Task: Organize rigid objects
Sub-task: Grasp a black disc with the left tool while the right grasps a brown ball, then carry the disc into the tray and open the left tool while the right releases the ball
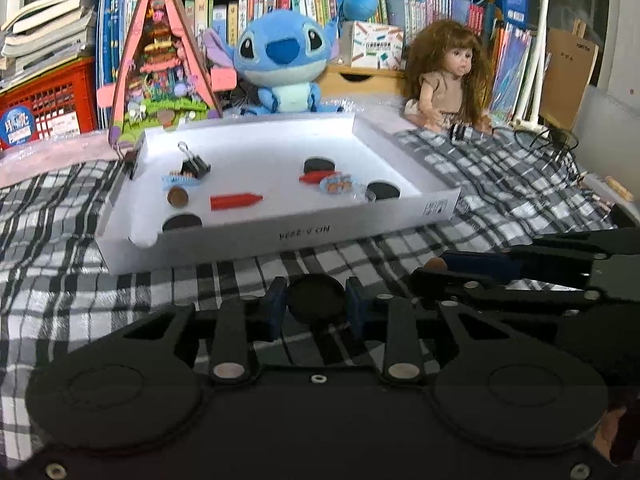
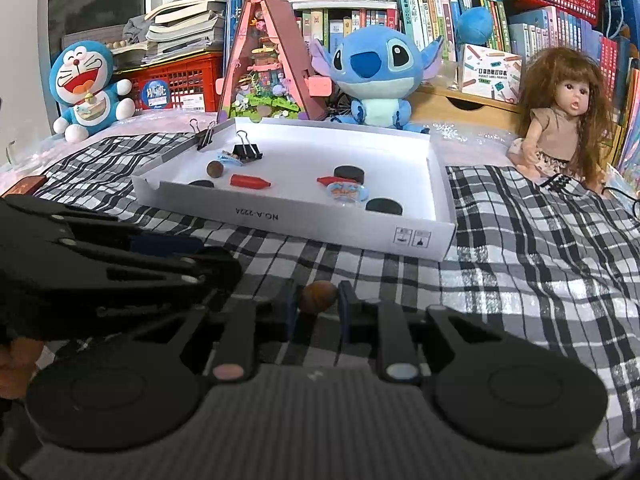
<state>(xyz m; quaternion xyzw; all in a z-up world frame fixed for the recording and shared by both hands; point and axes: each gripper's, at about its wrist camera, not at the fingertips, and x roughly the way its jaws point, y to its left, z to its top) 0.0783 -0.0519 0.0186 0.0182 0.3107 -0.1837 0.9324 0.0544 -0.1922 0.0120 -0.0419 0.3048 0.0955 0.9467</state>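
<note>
A white shallow box (image 1: 280, 236) (image 2: 304, 222) lies on the plaid cloth. It holds black discs (image 1: 318, 165), a red crayon-shaped piece (image 1: 236, 201) (image 2: 250, 181), a brown ball (image 1: 178, 197) (image 2: 215, 169), a binder clip (image 1: 195, 168) (image 2: 246, 151) and small badges (image 1: 338, 182). My left gripper (image 1: 317, 300) is shut on a black disc (image 1: 316, 298) in front of the box. My right gripper (image 2: 318, 298) is shut on a brown ball (image 2: 318, 297) just above the cloth; it shows at the right in the left wrist view (image 1: 436, 266).
Behind the box stand a Stitch plush (image 1: 286, 60) (image 2: 378, 76), a triangular toy house (image 1: 160, 64) (image 2: 266, 64), a doll (image 1: 450, 72) (image 2: 560, 116) and a Doraemon plush (image 2: 86, 84). Bookshelves and red crates line the back. A second clip (image 2: 204, 134) grips the box's left wall.
</note>
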